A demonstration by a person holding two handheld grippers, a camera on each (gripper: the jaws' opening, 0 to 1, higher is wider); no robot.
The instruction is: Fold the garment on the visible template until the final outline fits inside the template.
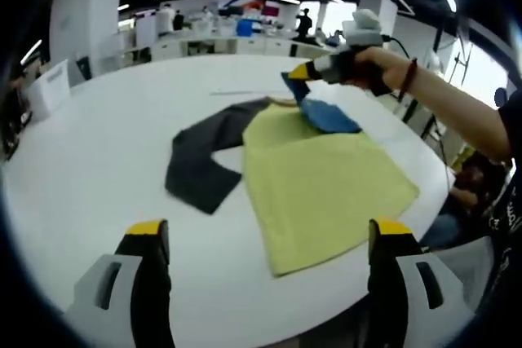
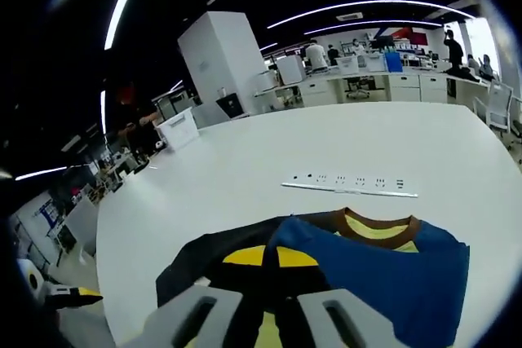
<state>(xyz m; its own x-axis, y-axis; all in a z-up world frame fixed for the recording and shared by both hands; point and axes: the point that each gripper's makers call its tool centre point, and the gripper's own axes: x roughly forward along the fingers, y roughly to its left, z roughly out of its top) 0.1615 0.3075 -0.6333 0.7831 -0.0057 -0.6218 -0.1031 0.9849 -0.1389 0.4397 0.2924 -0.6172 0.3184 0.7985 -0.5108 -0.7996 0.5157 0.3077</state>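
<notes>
While the white round table [image 1: 98, 152] takes up most of both views, the garment [image 1: 326, 181] lies on its near half in the left gripper view, a yellow-green body spread flat with a dark sleeve [image 1: 204, 160] bent out to one side and a blue sleeve [image 1: 330, 116] near the collar. No template outline can be made out under the cloth. The right gripper [image 1: 295, 77], held in a person's hand [image 1: 371, 67], comes into the left gripper view from the right and pinches the blue sleeve, lifting its end just off the yellow cloth; in the right gripper view its jaws are closed together on fabric, with the blue sleeve [image 2: 383, 270] and the brown-edged collar [image 2: 375, 226] just ahead. The left gripper [image 1: 269, 238] hovers above the near table edge, jaws spread wide and gripping nothing. A white power strip [image 2: 349, 185] lies on the table beyond the garment, well apart from it
</notes>
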